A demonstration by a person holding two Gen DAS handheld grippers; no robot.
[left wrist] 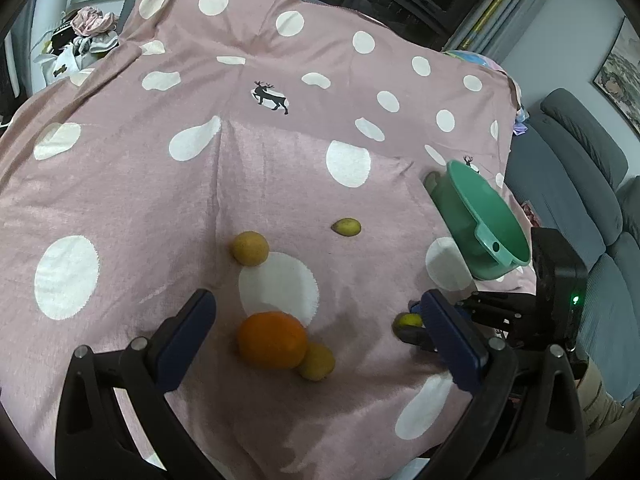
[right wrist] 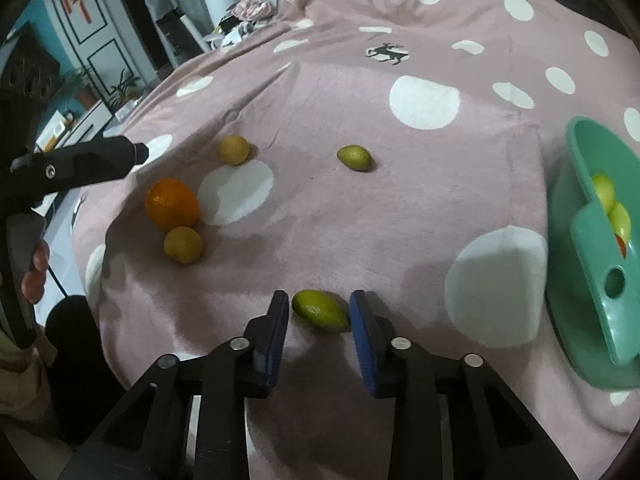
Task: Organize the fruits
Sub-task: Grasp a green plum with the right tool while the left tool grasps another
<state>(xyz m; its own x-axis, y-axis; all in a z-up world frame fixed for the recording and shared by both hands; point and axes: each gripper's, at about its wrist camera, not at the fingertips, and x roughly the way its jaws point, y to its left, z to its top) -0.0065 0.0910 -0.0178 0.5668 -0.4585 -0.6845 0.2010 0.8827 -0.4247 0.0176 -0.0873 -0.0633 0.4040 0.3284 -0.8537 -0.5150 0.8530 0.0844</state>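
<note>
While the green lemon (right wrist: pixel 320 311) lies on the dotted blanket (right wrist: pixel 360 220) between the right gripper (right wrist: pixel 319 312) pads (spread, not yet pinching), it could roll or squirt out on the soft cloth if closed off-centre. Left gripper (left wrist: pixel 316 316) hangs spread above the orange (left wrist: pixel 272 339). Three small yellow fruits sit loose nearby; green bowl (right wrist: pixel 576 168), part filled, stands right, path unobstructed.

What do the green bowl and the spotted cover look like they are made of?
The green bowl looks like molded plastic with a smooth matte finish: uniform color, thin rim and a handle with a hole. The cover looks like soft woven or fleece fabric: it creases and shows a fuzzy nap, though the exact fiber is unclear.
</note>
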